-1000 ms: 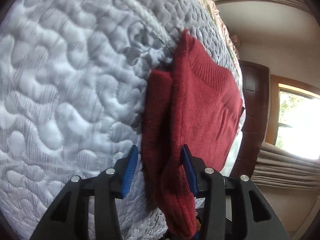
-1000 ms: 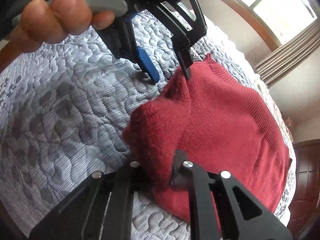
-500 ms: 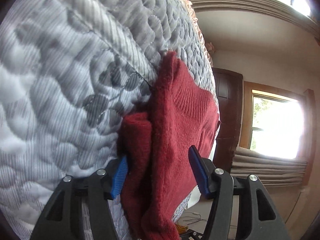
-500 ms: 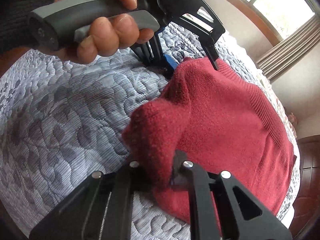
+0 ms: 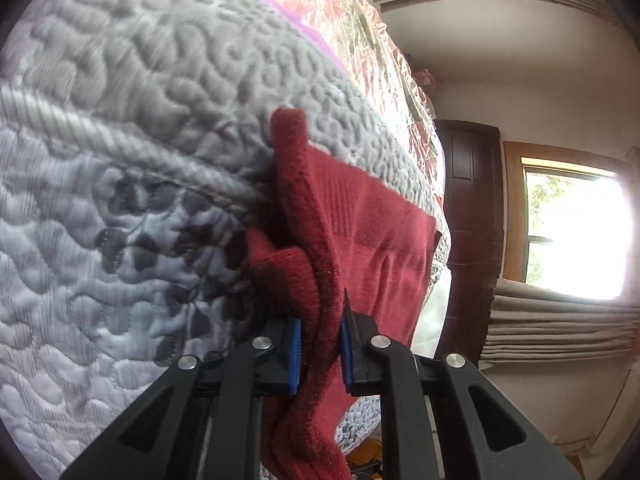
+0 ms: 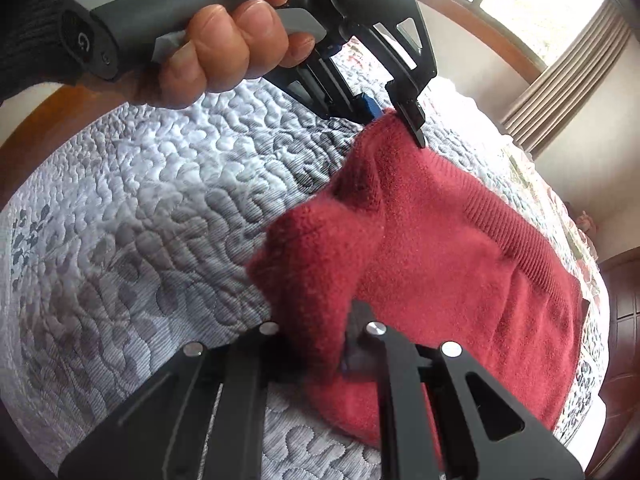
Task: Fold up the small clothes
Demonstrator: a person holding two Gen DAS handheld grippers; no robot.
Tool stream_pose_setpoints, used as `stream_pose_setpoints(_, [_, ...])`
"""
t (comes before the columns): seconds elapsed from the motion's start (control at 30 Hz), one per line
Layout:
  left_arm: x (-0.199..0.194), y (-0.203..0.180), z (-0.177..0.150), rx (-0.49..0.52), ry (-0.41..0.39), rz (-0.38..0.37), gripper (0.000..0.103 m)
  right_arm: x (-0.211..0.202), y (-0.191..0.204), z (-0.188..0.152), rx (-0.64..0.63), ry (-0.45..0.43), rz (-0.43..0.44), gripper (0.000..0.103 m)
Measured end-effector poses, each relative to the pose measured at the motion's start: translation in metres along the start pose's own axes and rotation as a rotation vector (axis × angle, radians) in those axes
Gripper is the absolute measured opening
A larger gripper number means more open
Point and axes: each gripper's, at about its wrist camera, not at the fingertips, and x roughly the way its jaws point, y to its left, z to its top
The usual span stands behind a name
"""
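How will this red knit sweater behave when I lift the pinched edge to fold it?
Probably floppy: the red sweater already bunches and droops where the right gripper pinches it. Its fuzzy knit likely grips rather than slips between the left gripper fingers. The rest lies on the quilt and may drag and stretch when lifted.

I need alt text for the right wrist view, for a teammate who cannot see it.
Both grippers pinch one edge of a red knit sweater on a grey quilted bedspread: the right gripper near the camera, the left gripper farther along, held by a hand. The rest of the sweater lies flat, with curtained windows behind.
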Motion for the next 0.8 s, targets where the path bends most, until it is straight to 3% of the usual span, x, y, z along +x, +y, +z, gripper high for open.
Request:
stream_pose_setpoints(0.2, [0.001,-0.084,0.008,0.044,0.031,0.061,0.015,-0.048,-0.047,0.004,0.117,-0.082,-0.01,0.01])
stream_pose_setpoints(0.37, [0.025,-0.166,0.007,0.114,0.058,0.088,0.015,-0.092,-0.104,-0.011,0.26,-0.142,-0.02,0.01])
stream_pose_setpoints(0.53, [0.08,-0.246,0.009,0.168,0.091,0.138,0.015,-0.124,-0.169,-0.043,0.447,-0.192,0.01,0.01])
stream_pose_setpoints(0.8, [0.196,-0.312,-0.002,0.237,0.171,0.259,0.015,-0.123,-0.255,-0.128,0.706,-0.201,0.053,0.01])
